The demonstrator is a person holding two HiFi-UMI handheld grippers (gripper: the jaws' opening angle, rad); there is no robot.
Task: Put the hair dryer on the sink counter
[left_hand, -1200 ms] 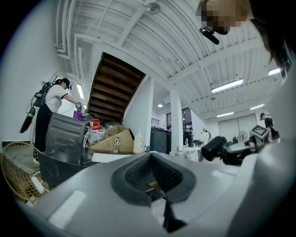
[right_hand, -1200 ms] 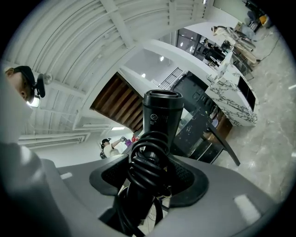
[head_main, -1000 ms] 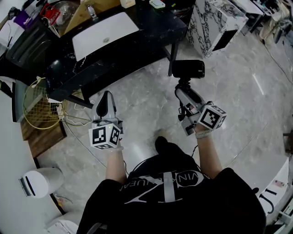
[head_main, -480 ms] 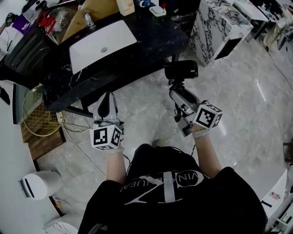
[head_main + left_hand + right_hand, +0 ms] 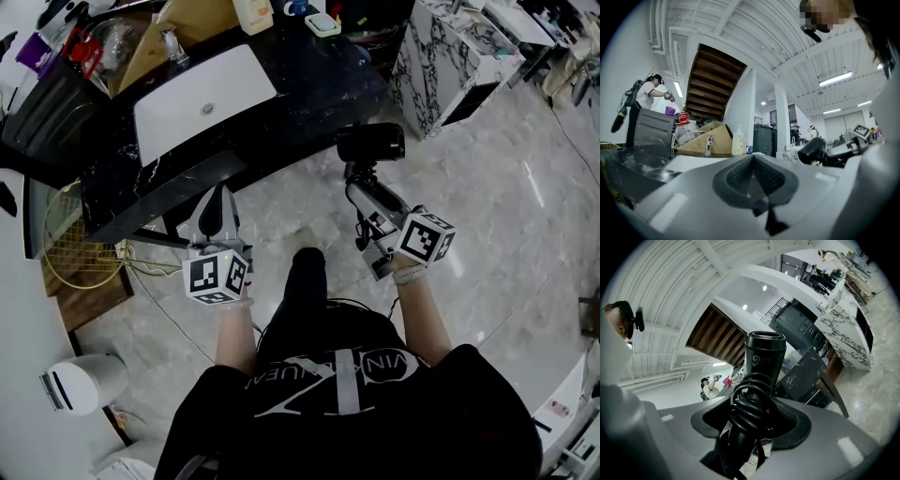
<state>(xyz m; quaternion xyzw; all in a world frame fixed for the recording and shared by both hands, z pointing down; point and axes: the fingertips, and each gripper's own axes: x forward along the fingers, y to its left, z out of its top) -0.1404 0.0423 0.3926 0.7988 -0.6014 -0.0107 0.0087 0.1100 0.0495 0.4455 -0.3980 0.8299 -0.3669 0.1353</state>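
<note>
The black hair dryer [image 5: 370, 142] stands in my right gripper [image 5: 360, 180], held above the floor just off the front right corner of the black marble sink counter [image 5: 309, 84]. In the right gripper view its barrel [image 5: 764, 355] points upward. Its cord [image 5: 749, 411] is coiled round the handle, and the right gripper [image 5: 752, 423] is shut on that wrapped handle. My left gripper [image 5: 218, 199] points at the counter's front edge, below the white basin [image 5: 202, 94]. In its own view the left gripper [image 5: 753, 164] is shut with nothing in it.
A cardboard box [image 5: 183, 23], a bottle [image 5: 253, 13] and a black case [image 5: 47, 103] crowd the counter's back and left. A marble cabinet [image 5: 450, 47] stands to the right. A yellow wire basket [image 5: 70, 234] and a white bin [image 5: 80, 380] stand at the left. The person's foot [image 5: 306, 267] is on the floor.
The person has stepped forward, one foot now ahead, and the counter has come closer to both grippers. The right gripper still holds the hair dryer.
</note>
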